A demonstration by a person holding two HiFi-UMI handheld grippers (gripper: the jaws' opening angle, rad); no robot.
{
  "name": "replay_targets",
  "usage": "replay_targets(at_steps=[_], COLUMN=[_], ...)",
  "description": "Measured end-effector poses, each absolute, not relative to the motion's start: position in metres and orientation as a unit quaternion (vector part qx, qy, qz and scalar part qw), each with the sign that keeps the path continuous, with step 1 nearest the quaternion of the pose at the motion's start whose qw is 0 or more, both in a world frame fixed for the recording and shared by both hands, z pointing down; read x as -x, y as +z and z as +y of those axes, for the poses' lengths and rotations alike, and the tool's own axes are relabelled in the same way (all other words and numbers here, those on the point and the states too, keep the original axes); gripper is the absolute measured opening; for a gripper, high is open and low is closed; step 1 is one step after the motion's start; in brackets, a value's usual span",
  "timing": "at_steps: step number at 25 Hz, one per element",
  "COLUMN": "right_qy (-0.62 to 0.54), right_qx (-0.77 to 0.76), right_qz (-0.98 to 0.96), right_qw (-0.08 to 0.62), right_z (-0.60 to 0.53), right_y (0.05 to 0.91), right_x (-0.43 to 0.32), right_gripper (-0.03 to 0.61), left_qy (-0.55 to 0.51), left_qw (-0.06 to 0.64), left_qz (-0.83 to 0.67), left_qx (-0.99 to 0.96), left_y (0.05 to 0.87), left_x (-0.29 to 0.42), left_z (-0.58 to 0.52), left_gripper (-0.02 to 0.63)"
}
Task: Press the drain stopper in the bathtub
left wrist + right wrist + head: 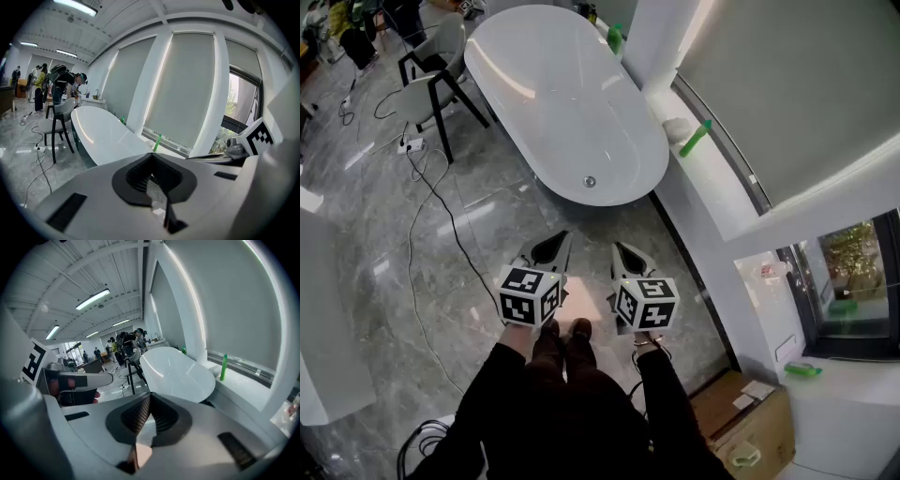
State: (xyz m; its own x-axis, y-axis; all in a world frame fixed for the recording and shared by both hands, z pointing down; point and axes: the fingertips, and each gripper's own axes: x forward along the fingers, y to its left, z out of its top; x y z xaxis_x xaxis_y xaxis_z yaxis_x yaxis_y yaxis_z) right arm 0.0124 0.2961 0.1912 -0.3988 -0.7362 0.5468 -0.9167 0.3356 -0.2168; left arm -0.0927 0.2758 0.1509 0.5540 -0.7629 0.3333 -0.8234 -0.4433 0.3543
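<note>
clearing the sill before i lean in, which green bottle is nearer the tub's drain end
The green bottle on the sill level with the drain stopper; the other green bottle stands far back, by the bathtub opposite end.

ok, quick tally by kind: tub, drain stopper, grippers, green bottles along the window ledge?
bathtub: 1
drain stopper: 1
hand-held gripper: 2, left and right
green bottle: 2
Total: 6

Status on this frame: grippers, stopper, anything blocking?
Left gripper and right gripper shut, empty, short of the bathtub. Drain stopper untouched. No obstruction visible.
</note>
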Motion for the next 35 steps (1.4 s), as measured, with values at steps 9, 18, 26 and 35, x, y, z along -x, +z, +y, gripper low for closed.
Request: replay_targets(at_steps=[9, 18, 26, 35], right_qy=[0.252, 0.271, 0.252, 0.237], right_qx=[-0.521, -0.534, -0.540, -0.534], right_qz=[-0.796, -0.785, -0.788, -0.796], right_qw=[0.177, 0.162, 0.153, 0.159], right_z=[0.298, 0.289, 0.270, 0.252], right_y=[0.194, 0.182, 0.160, 0.148], right_x=[-0.020, -0.046, -0.072, -0.086], right_gripper=[0.002, 0.002, 0.002, 0.002], left_qy=[0.065, 0.071, 0.063, 0.055], left_qw=[0.247, 0.248, 0.218, 0.208], left_qz=[-0.468, -0.475, -0.487, -0.496], left_qx=[-0.846, -0.841, -0.843, -0.841], left_y=[0.154, 0.154, 0.129, 0.113], left_x=[0.091, 0.089, 0.081, 0.071], left_z=[0.275, 0.263, 0.242, 0.227], left_gripper=[0.008, 0.008, 0.008, 0.008])
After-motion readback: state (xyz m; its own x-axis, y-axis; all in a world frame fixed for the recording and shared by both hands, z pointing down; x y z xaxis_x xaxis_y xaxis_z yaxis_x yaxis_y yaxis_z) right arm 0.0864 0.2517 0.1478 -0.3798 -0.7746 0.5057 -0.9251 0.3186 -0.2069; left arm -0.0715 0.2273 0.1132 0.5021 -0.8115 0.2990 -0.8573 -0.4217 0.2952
